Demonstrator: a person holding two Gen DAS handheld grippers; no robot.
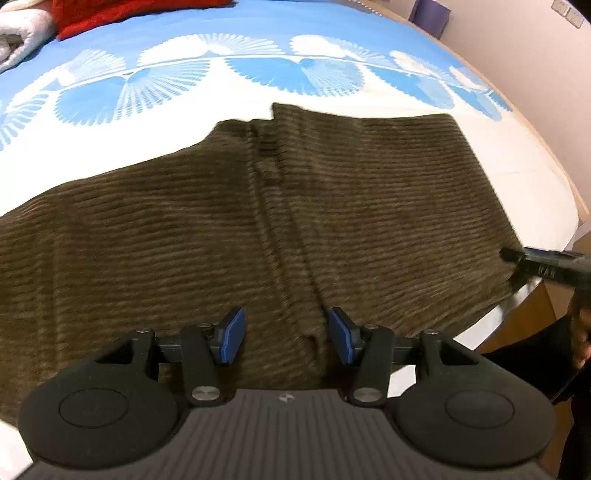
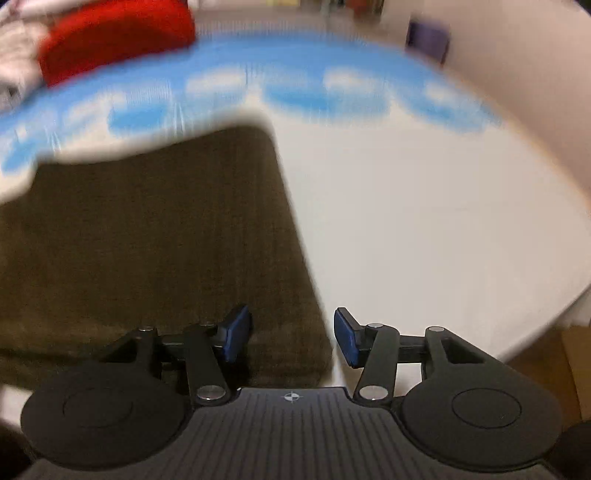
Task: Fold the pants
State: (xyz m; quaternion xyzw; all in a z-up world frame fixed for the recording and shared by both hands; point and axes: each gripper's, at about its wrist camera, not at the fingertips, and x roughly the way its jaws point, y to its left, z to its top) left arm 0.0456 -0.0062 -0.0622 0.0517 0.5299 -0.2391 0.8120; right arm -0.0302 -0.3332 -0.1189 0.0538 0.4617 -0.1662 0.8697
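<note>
Dark olive corduroy pants (image 1: 351,199) lie flat across a bed with a blue-and-white patterned sheet (image 1: 258,22). A seam runs down the middle of the cloth, and one layer overlaps another at the far edge. My left gripper (image 1: 286,336) hovers open over the near part of the pants, the seam between its blue pads without being pinched. In the blurred right wrist view, my right gripper (image 2: 291,336) is open over the right edge of the pants (image 2: 147,240), one pad over cloth and one over white sheet (image 2: 424,221). The right gripper (image 1: 517,266) also shows at the pants' right corner.
A red blanket (image 1: 122,14) and a white towel (image 1: 18,40) lie at the bed's far left. The wooden bed edge (image 1: 578,195) curves along the right, with a purple object (image 1: 432,14) by the wall. A person's hand (image 1: 580,332) is at the right.
</note>
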